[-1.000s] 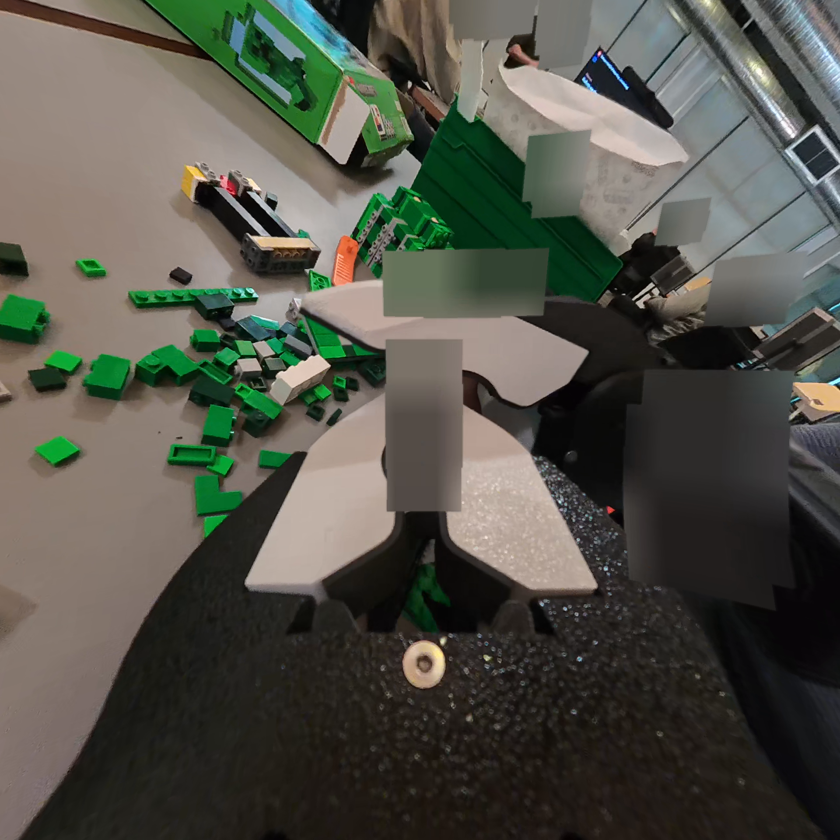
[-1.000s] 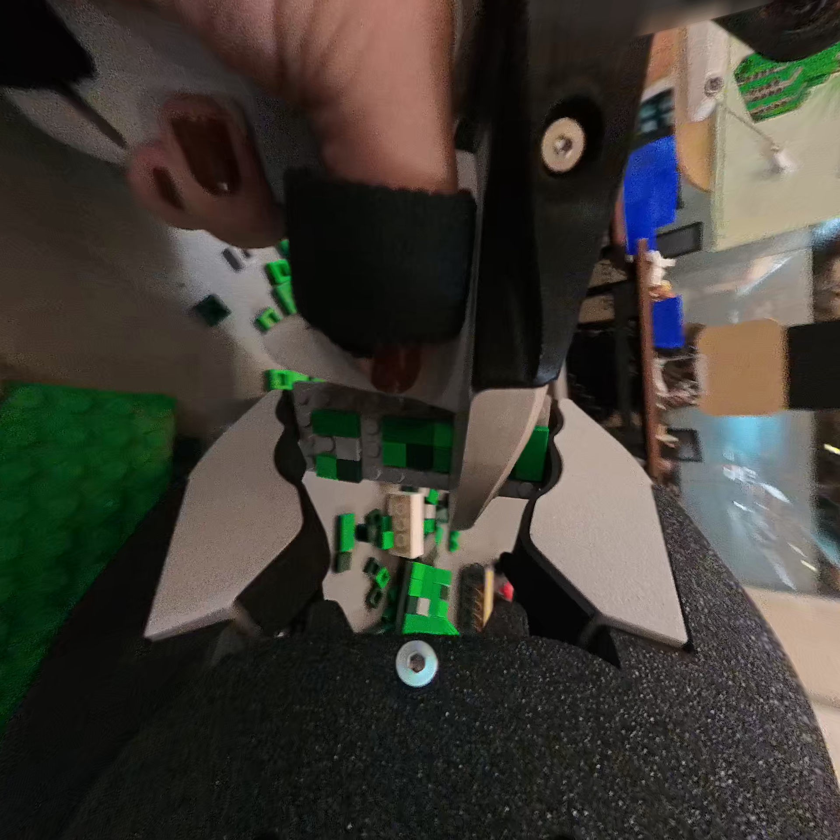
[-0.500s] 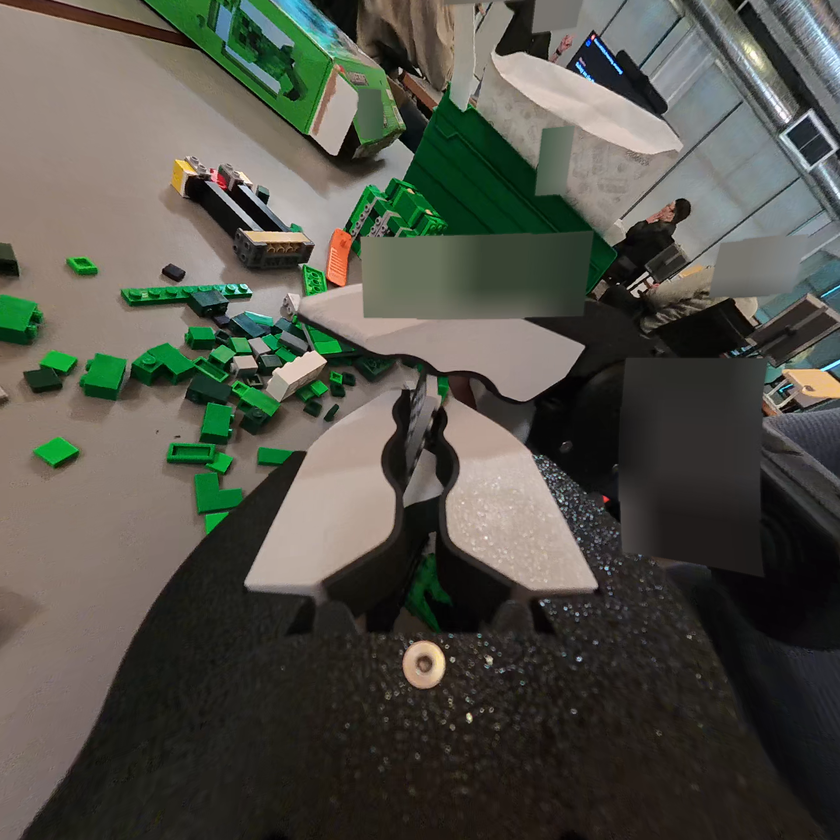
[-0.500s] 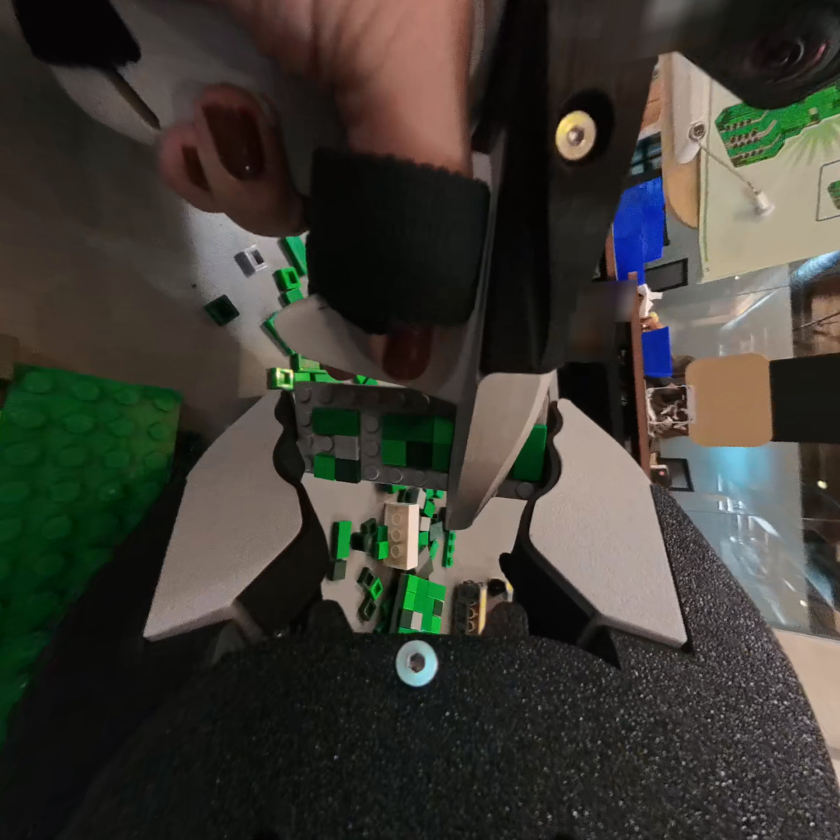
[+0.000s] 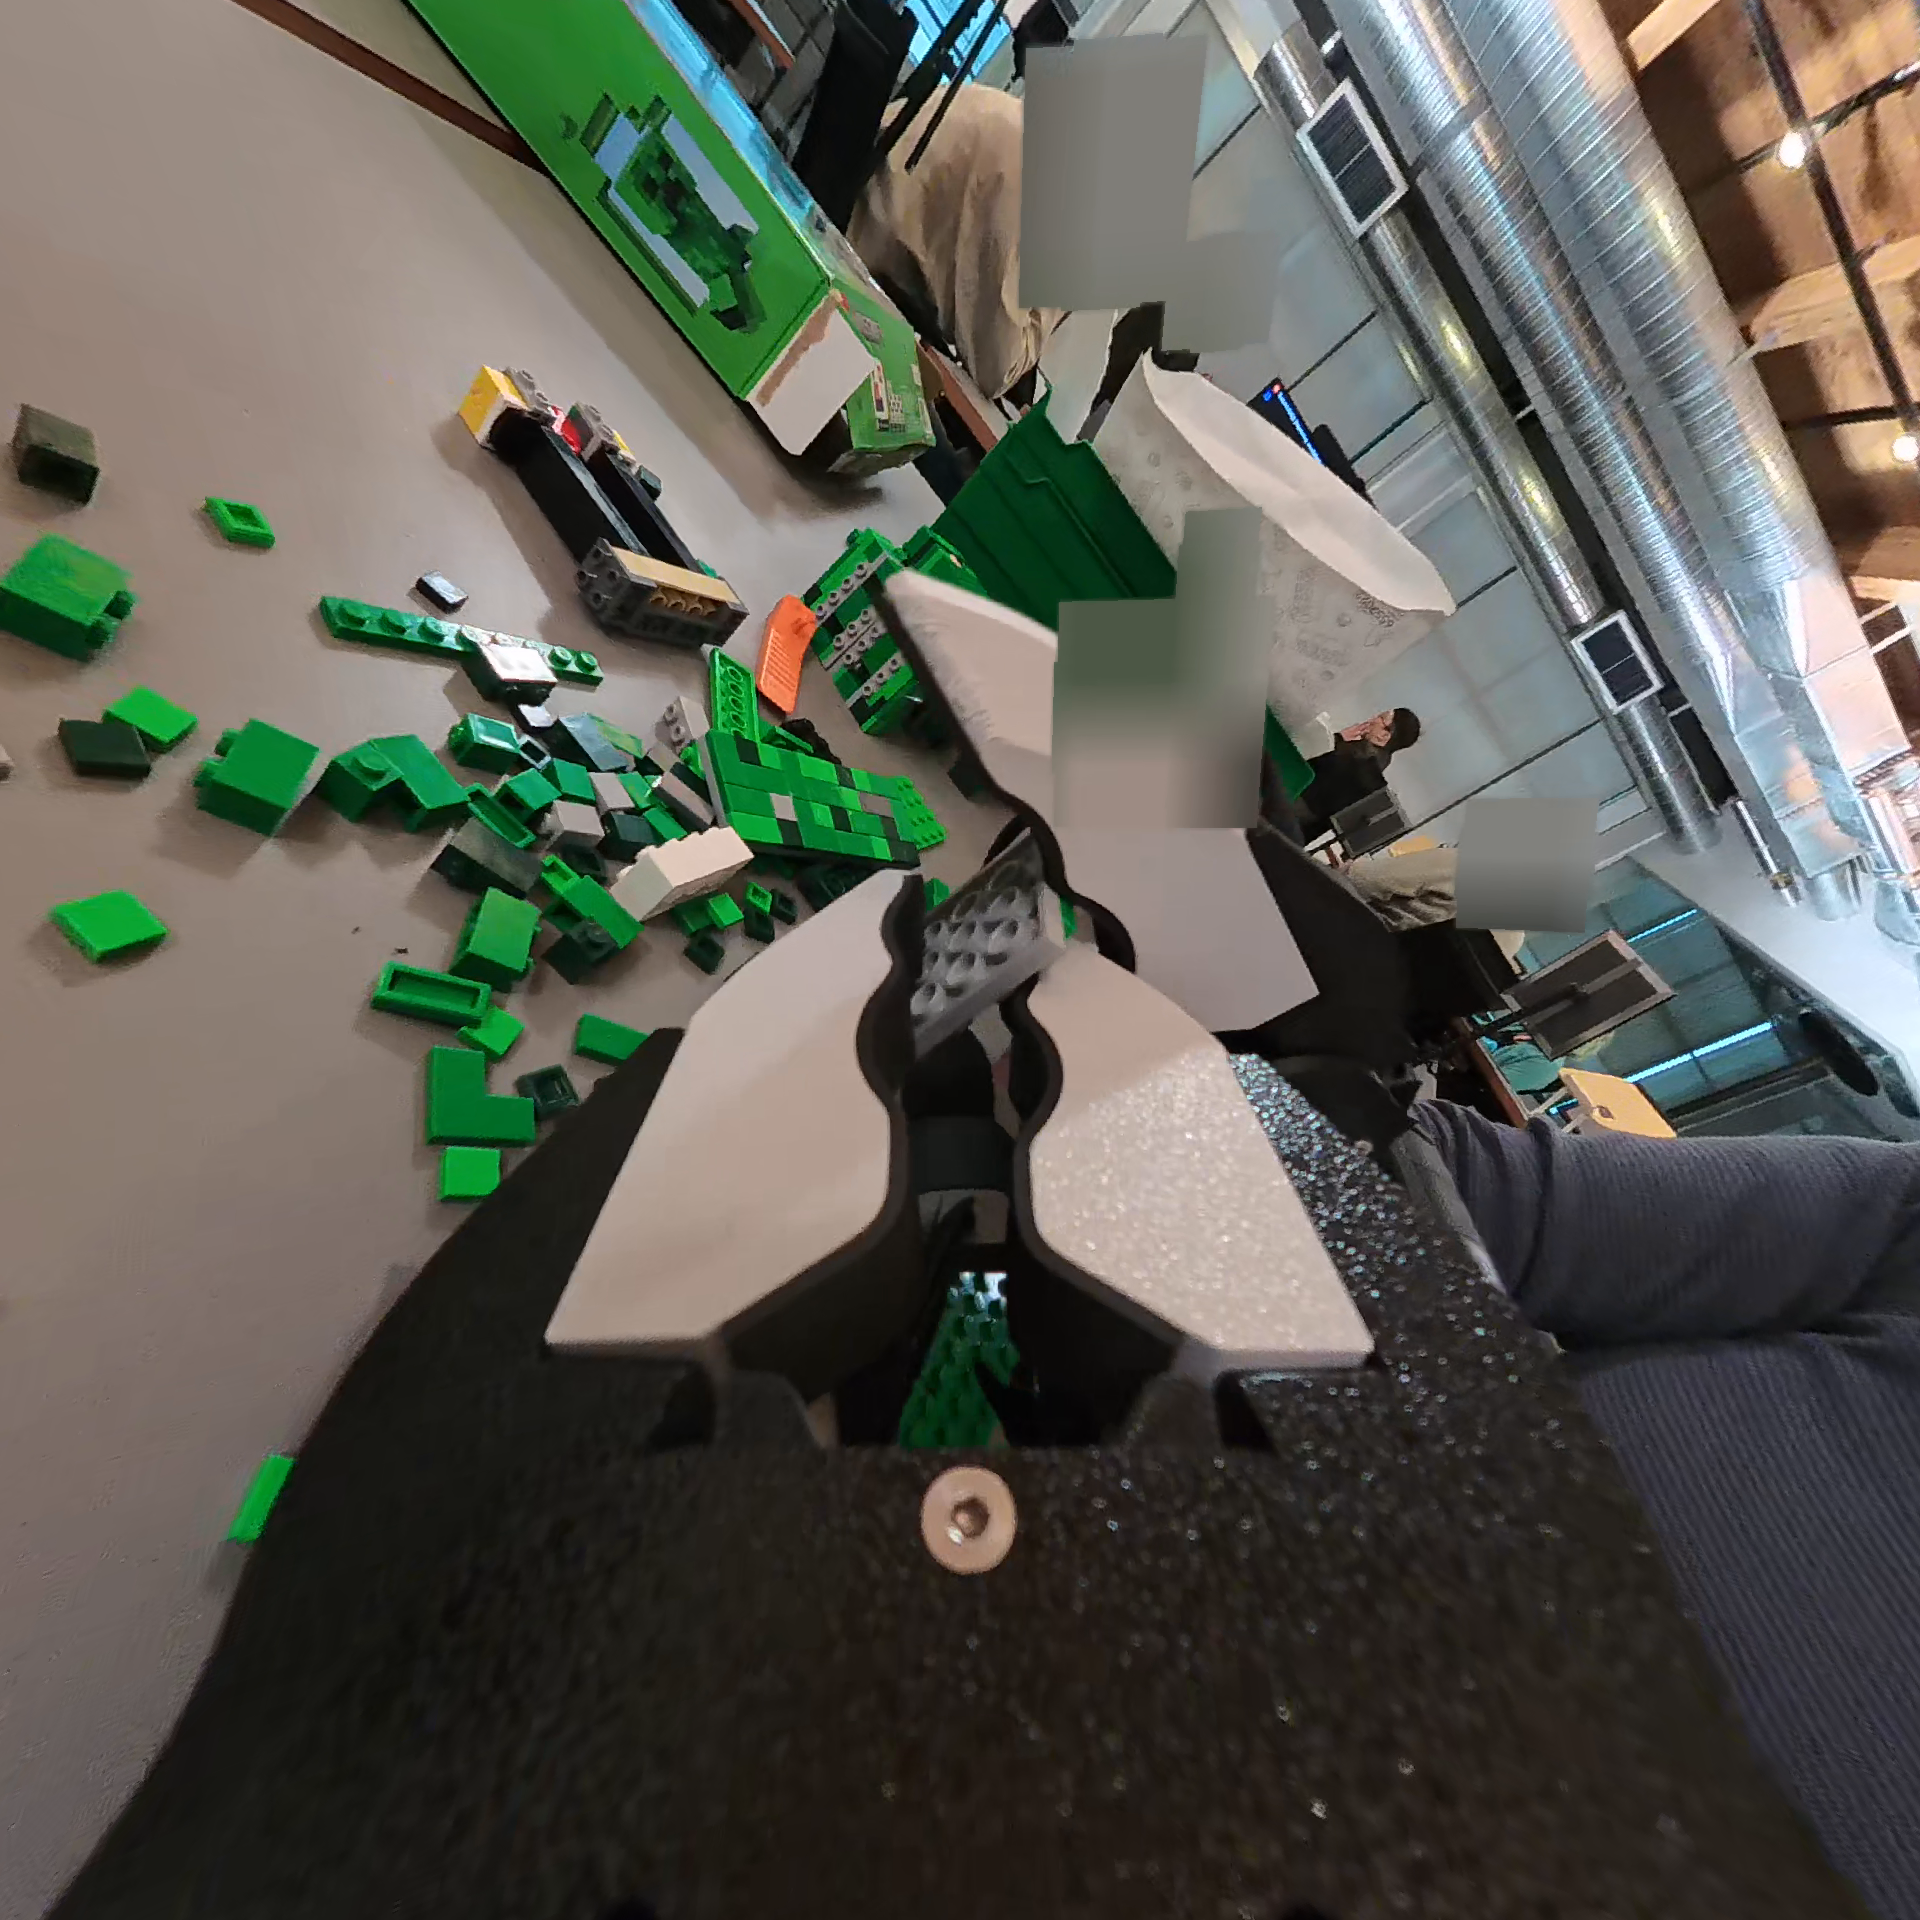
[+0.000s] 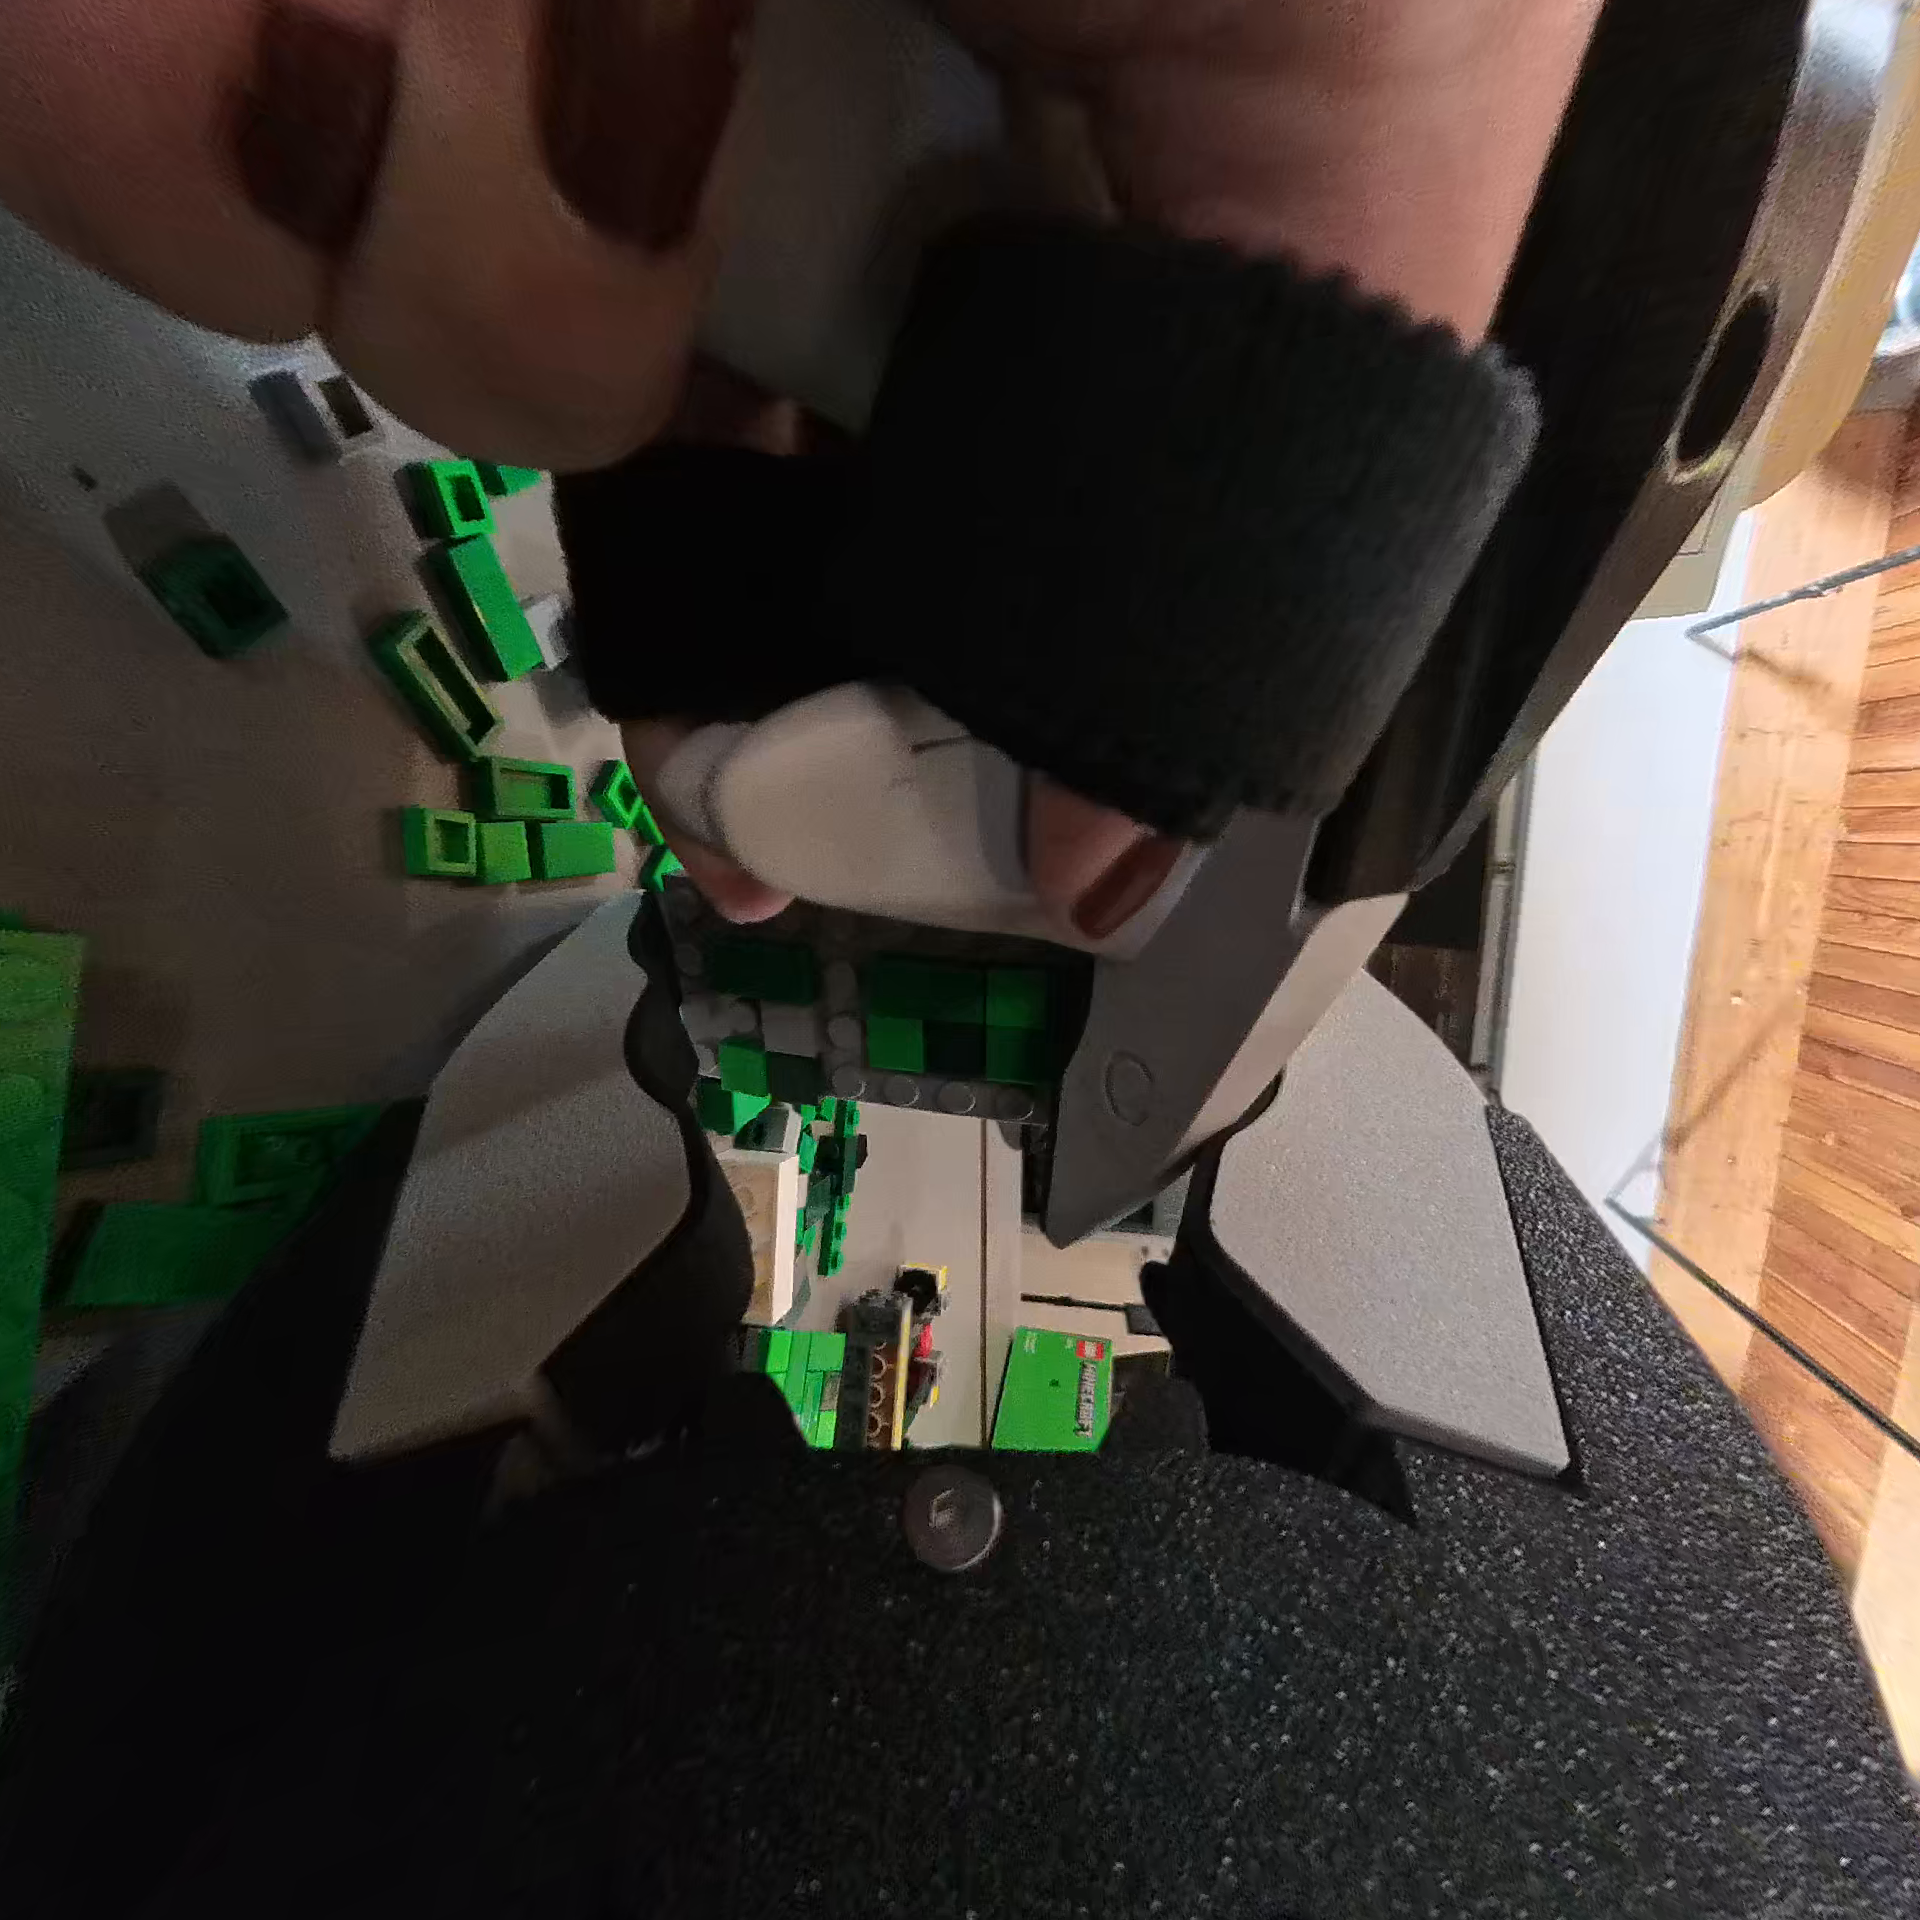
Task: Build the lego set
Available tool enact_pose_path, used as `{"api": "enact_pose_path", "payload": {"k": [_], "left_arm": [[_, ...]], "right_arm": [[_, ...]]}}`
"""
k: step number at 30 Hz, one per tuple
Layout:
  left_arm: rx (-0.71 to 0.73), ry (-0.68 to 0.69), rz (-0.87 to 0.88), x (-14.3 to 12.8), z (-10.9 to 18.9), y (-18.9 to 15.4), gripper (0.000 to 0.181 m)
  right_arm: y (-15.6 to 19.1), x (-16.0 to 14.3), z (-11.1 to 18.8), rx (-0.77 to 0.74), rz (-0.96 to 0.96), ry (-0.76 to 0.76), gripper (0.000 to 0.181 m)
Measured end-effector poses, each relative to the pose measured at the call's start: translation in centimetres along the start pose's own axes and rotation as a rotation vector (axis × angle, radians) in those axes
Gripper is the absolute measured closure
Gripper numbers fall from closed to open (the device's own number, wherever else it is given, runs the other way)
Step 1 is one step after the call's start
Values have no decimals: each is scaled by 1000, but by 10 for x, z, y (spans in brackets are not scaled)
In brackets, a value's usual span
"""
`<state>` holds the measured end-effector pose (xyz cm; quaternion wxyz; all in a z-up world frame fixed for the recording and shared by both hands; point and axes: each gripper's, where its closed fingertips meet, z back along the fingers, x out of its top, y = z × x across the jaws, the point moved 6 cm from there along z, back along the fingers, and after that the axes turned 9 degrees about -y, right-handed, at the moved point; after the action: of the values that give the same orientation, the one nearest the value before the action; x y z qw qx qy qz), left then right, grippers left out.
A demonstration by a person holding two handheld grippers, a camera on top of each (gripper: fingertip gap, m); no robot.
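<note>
A grey plate with green tiles on it [image 6: 883, 1023] is held between both grippers above the table. My right gripper [image 6: 935, 1039] is shut on the plate across its width. My left gripper [image 5: 977, 940] is shut on one end of the same plate [image 5: 982, 951], whose studless grey underside faces the left wrist camera. In the right wrist view, one finger of the left gripper [image 6: 1174, 1049] covers the plate's right end. A hand with a black strap [image 6: 1039, 499] fills the top of that view. Loose green bricks [image 5: 499, 810] lie on the grey table [image 5: 208, 312].
A tiled green panel [image 5: 821, 800], a white brick [image 5: 681, 878], an orange tool [image 5: 781, 649] and a black and yellow build [image 5: 592, 488] lie beyond the pile. A green box [image 5: 686, 208] and a green bin [image 5: 1049, 520] stand behind. A green baseplate [image 6: 31, 1091] is at left. About 5 cm separates my left fingertips from my right. The white brick [image 5: 681, 878] sits 6 cm or so from the ends of my right fingers. It turns up in the right wrist view [image 6: 769, 1192] as well.
The left gripper has turned with the plate, so its underside now shows instead of its edge. The right wrist view has drawn closer to the hand. Both grippers stay closed on the plate.
</note>
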<state>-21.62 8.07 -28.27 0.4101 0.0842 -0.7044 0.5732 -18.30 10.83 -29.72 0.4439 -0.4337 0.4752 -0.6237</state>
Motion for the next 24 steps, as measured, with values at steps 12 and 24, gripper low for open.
{"api": "enact_pose_path", "payload": {"k": [12, 24], "left_arm": [[19, -96, 18, 14, 16, 9, 173], [183, -106, 72, 16, 28, 33, 175]], "right_arm": [[1, 12, 7, -58, 51, -130, 94], [-1, -12, 20, 144, -244, -171, 107]]}}
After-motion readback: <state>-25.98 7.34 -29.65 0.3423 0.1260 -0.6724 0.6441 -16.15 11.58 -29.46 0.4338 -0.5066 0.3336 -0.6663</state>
